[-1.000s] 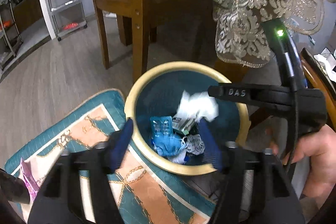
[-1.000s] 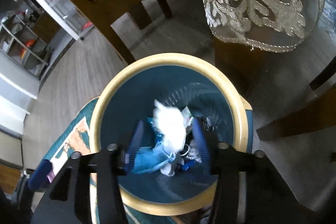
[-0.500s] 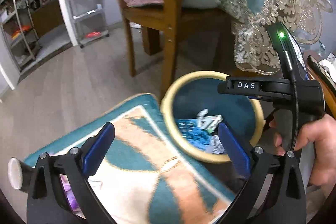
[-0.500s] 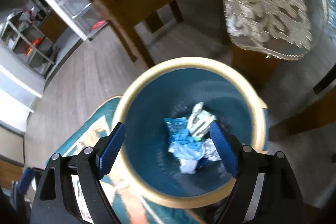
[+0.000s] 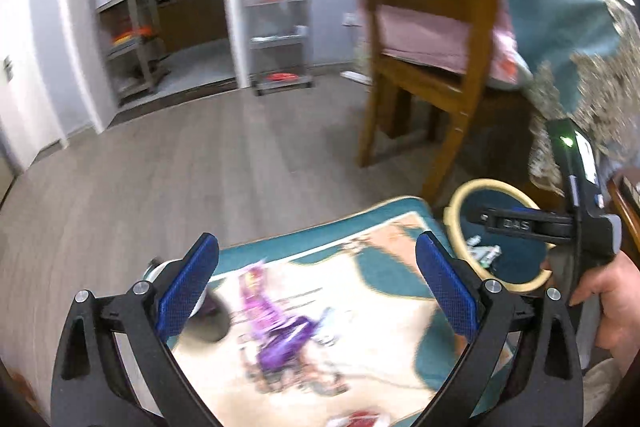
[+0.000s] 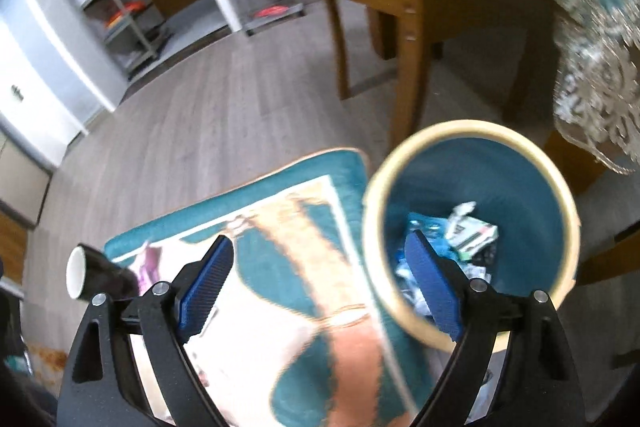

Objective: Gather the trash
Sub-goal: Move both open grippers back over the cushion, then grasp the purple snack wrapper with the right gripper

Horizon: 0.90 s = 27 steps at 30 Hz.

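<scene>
1. Left wrist view. The left gripper (image 5: 316, 279) has its blue-padded fingers (image 5: 188, 283) spread wide, with nothing between them. It is held over a teal and cream rug (image 5: 360, 291) on a grey wood floor (image 5: 200, 163).
2. Same view, on the rug. A purple wrapper (image 5: 276, 327) lies between the two fingers, blurred. A dark cup (image 5: 200, 311) lies on its side just left of the wrapper, partly behind the left finger. A small red and white scrap (image 5: 360, 419) shows at the near edge; its type cannot be told.
3. Same view, right side. The trash bin (image 5: 456, 223), teal inside with a cream rim, stands at the rug's far right corner. The right gripper (image 5: 520, 225) is over the bin mouth, held by a hand (image 5: 612, 303). Its finger spread cannot be told from here.
4. Same view, far side. A wooden chair (image 5: 452, 99) with a pink cushion stands beyond the bin, and a lace-edged tablecloth (image 5: 592, 99) hangs at right.
5. Right wrist view. The right gripper (image 6: 320, 283) has its fingers wide apart and holds nothing. Its right finger (image 6: 432, 291) overlaps the bin's (image 6: 400, 307) near-left rim; the left finger is over the rug (image 6: 280, 227).
6. Same view. Collected trash (image 6: 460, 231) lies at the bin bottom: white paper, blue wrappers. The cup (image 6: 96, 273) lies on its side at the rug's left edge, white opening facing left.
</scene>
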{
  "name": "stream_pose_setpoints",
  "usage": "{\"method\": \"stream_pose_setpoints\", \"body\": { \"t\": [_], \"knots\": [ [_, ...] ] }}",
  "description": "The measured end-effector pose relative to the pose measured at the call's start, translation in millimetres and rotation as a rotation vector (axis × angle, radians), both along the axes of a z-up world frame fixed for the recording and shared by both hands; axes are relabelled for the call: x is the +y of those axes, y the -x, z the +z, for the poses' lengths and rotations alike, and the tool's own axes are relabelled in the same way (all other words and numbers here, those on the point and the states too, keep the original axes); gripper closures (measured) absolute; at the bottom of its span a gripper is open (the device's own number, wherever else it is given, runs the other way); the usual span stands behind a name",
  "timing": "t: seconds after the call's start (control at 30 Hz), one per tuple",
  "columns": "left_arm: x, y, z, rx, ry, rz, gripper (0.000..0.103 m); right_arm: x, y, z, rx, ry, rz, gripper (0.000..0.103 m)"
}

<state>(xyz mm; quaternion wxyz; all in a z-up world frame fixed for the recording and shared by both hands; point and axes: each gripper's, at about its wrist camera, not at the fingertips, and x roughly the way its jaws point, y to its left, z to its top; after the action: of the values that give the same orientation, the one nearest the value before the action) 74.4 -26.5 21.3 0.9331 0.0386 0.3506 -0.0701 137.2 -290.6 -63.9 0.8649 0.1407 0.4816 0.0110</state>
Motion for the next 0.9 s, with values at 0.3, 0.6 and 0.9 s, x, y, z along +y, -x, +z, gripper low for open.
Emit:
{"method": "stream_pose_setpoints", "body": {
  "t": [0.3,0.6,0.9],
  "knots": [
    [74,17,-22,0.045,0.038,0.106,0.006,74,6,-3,0.024,0.027,0.147,0.014],
    [102,18,-28,0.038,-0.013,0.077,0.006,135,3,-29,0.061,0.056,0.232,0.014],
    [130,18,-34,0.051,-0.017,0.111,0.006,215,-15,-65,0.053,0.11,0.457,0.02]
  ]
}}
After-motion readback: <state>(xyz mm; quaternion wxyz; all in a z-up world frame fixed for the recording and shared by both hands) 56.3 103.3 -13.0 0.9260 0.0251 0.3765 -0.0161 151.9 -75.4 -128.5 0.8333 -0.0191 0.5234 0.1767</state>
